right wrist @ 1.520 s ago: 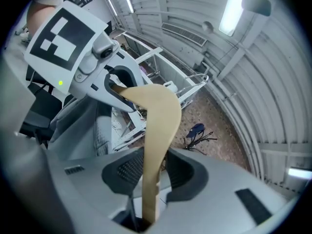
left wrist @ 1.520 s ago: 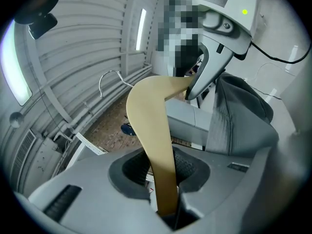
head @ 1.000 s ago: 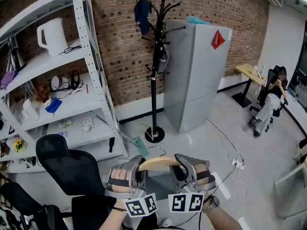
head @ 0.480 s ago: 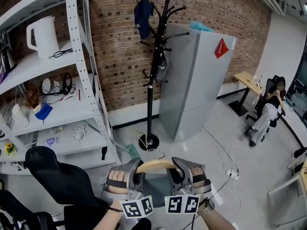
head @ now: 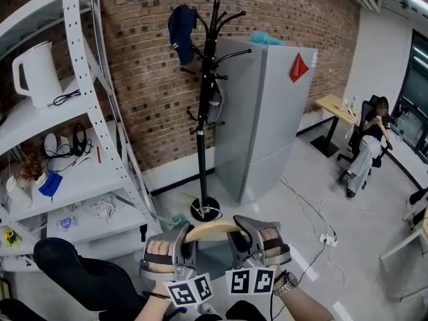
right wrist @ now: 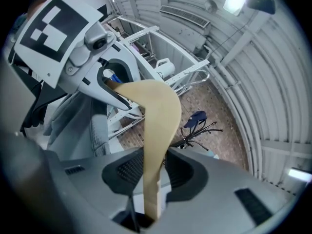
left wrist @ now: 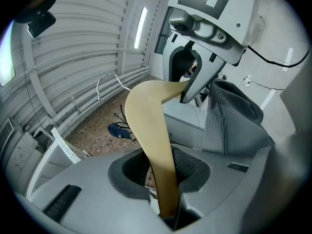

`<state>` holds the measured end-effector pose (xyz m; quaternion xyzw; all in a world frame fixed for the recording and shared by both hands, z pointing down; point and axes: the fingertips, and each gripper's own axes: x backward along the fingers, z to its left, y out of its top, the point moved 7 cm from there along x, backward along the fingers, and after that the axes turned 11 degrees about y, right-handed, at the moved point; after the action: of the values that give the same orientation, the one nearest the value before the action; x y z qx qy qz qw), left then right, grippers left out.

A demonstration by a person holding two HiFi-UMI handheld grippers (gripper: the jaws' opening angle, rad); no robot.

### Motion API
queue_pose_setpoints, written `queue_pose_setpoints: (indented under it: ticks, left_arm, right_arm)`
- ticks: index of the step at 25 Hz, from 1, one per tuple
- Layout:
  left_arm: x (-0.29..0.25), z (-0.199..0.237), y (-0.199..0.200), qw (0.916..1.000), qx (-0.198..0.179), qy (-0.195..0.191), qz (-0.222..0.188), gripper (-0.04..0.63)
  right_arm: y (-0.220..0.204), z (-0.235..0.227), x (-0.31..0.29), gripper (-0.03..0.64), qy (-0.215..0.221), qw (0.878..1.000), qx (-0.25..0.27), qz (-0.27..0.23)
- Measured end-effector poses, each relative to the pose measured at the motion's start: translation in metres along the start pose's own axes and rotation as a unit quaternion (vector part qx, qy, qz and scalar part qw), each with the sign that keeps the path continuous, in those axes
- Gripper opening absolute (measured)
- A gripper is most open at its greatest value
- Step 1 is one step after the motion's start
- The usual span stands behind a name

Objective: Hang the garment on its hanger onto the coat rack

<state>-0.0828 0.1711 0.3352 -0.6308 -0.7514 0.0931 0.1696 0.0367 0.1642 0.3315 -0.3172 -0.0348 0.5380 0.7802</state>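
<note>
A curved wooden hanger point(head: 210, 229) is held low in the head view, one end in each gripper. My left gripper point(head: 182, 246) is shut on its left arm, my right gripper point(head: 242, 243) on its right arm. A grey garment point(left wrist: 229, 116) hangs from the hanger, and the metal hook point(left wrist: 105, 82) rises from its middle. The black coat rack point(head: 204, 112) stands ahead against the brick wall, with a dark blue cap point(head: 180, 25) on an upper peg. The left gripper view shows the hanger point(left wrist: 151, 126) pinched between the pads; so does the right gripper view point(right wrist: 156, 126).
A white metal shelf unit point(head: 87, 112) with a kettle point(head: 37, 72) stands at the left. A grey fridge point(head: 267, 112) is just right of the rack. A black office chair point(head: 73, 273) is near my left. A person point(head: 364, 146) sits at the back right. Cables point(head: 314, 226) lie on the floor.
The coat rack and fridge have come closer and stand more upright in view, and the shelf has slid left. Both grippers keep the same hold on the hanger.
</note>
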Motion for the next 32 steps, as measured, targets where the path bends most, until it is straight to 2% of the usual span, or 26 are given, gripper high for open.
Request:
queue_pose_setpoints:
  ticks: [9,15,23,32]
  left_arm:
    - [-0.036,-0.003,-0.010,1.0000,0.001,0.000,0.007,0.094]
    - [-0.062,-0.011,-0.019,0.9995,-0.003,-0.004,0.033,0.094]
    - [-0.108,-0.027,-0.013,0.9981,0.001,-0.008,0.062,0.094]
    - [-0.148,-0.034,-0.011,0.9975,-0.001,-0.002,0.070,0.094]
  right_arm:
    - [-0.007,-0.016,-0.034,0.124,0.011,1.000,0.001,-0.003]
    - [-0.016,-0.023,-0.063,0.124,0.031,0.999,0.005,-0.016]
    - [-0.045,-0.049,-0.099,0.124,0.056,0.998,0.014,-0.033]
    - [-0.061,-0.070,-0.129,0.124,0.054,0.998,0.014,-0.043]
